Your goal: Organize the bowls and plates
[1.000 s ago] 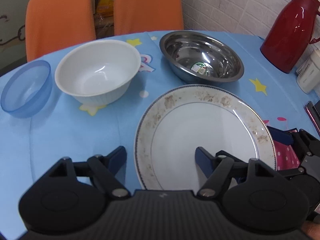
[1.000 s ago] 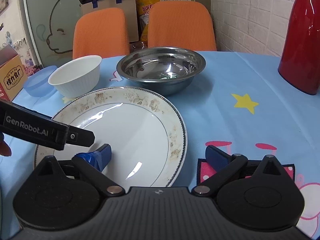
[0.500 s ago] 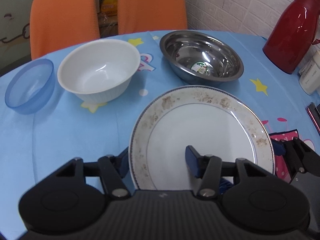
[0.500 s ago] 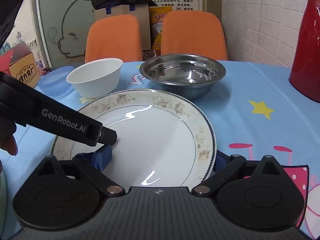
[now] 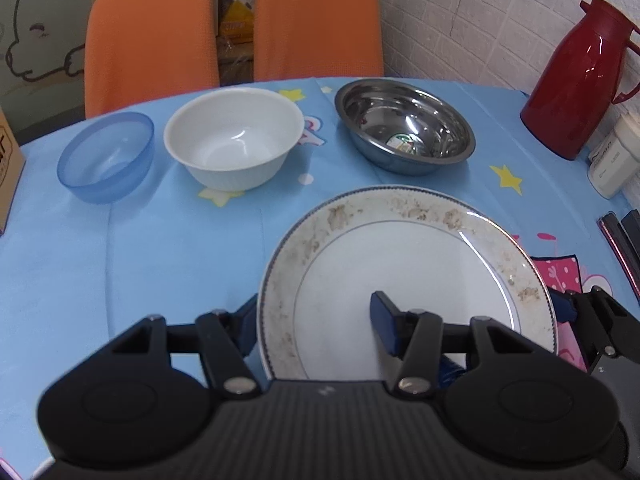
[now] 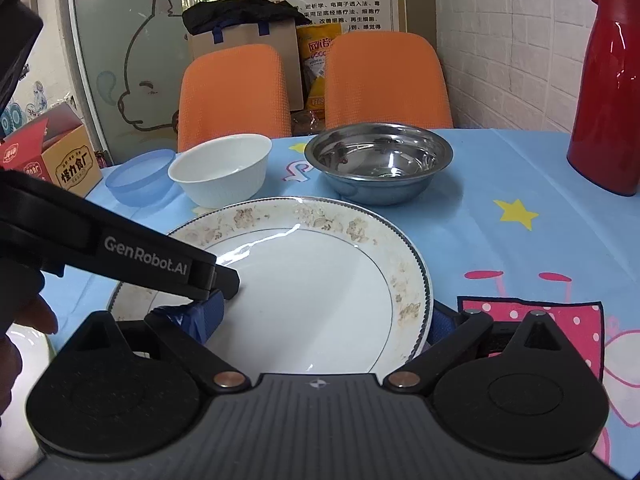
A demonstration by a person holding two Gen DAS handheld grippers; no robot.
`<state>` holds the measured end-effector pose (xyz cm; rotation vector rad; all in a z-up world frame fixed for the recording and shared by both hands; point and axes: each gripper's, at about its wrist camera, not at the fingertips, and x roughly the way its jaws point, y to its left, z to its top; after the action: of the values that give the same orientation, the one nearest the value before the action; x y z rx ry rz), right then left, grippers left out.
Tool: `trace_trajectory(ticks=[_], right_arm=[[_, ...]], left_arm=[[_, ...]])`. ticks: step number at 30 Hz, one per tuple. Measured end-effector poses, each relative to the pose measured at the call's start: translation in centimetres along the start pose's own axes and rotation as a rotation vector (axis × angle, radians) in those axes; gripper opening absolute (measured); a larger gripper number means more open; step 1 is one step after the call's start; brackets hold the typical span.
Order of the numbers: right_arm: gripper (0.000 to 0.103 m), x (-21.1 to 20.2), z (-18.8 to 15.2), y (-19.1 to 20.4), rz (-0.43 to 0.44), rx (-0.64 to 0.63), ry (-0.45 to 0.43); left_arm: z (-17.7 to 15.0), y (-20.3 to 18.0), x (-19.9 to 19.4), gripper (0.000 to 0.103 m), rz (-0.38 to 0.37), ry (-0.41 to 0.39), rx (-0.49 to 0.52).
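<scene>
A white plate [image 5: 408, 276] with a brown floral rim is tilted up off the blue table; it also shows in the right wrist view [image 6: 312, 280]. My left gripper [image 5: 316, 324] is shut on the plate's left rim, one finger under and one on top. My right gripper [image 6: 324, 316] is shut on its right rim in the same way. Beyond the plate stand a white bowl [image 5: 234, 144], a blue plastic bowl [image 5: 106, 156] and a steel bowl [image 5: 404, 132]. The left gripper's body [image 6: 120, 248] crosses the right wrist view.
A red thermos [image 5: 580, 80] stands at the back right beside a white box [image 5: 612, 160]. A cardboard box [image 6: 60, 156] sits at the table's left. Two orange chairs [image 5: 316, 20] stand behind the table. A dark flat object [image 5: 624, 236] lies at the right edge.
Both grippers have closed on opposite rims of the plate, and the plate has risen off the table and tilted. The bowls have not moved.
</scene>
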<state>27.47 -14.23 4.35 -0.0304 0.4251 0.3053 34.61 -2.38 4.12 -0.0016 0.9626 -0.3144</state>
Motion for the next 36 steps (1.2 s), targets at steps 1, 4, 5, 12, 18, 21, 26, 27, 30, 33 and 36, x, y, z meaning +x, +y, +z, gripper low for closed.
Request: trace_trajectory(ticks=[1,4,5,12,18,21,26,27,30,33,36], right_arm=[[0.088,-0.3,0.1,0.2,0.001,-0.004,-0.006],[0.088,-1.4,0.3,0.9,0.008,-0.009,-0.022],[0.088,-2.0,0.3,1.3,0.01,-0.013,-0.029],[0.088,-5.3,0.3,4.9,0.049,-0.057,-0.083],[0.088,-7.5,-0.6,9.6,0.119,-0.1,-0.105],[0.088,-8.0,-1.8,12.3,0.165,-0.11,-0.102],[0.088,-7.9,-4.3,15.6,0.227,-0.11,-0.048],[0.088,-7.8,-4.8,15.9,0.233,-0.111,-0.037],[0.088,-7.7,-6.0,16.8,0.233,-0.121,-0.012],[0.088,-7.6,-7.1,17.4,0.218,-0.137,0.002],[0.089,-7.1,-7.4,17.5,0.21,-0.134,0.013]], left_arm=[[-0.1,0.1,-0.4,0.052,-0.002,-0.005,-0.005],[-0.5,0.5,-2.1,0.052,-0.002,-0.029,-0.013],[-0.7,0.7,-2.7,0.052,-0.002,-0.037,-0.018],[-3.1,3.3,-8.2,0.052,0.024,-0.102,-0.059],[-6.9,7.5,-12.9,0.052,0.072,-0.13,-0.119],[-9.2,9.4,-14.5,0.051,0.116,-0.132,-0.144],[-13.4,12.2,-15.5,0.05,0.17,-0.104,-0.177],[-14.1,12.5,-15.5,0.05,0.172,-0.098,-0.182],[-15.6,13.3,-15.0,0.05,0.166,-0.082,-0.203],[-16.6,14.0,-14.3,0.05,0.148,-0.073,-0.225],[-16.9,14.2,-13.8,0.048,0.127,-0.072,-0.238]])
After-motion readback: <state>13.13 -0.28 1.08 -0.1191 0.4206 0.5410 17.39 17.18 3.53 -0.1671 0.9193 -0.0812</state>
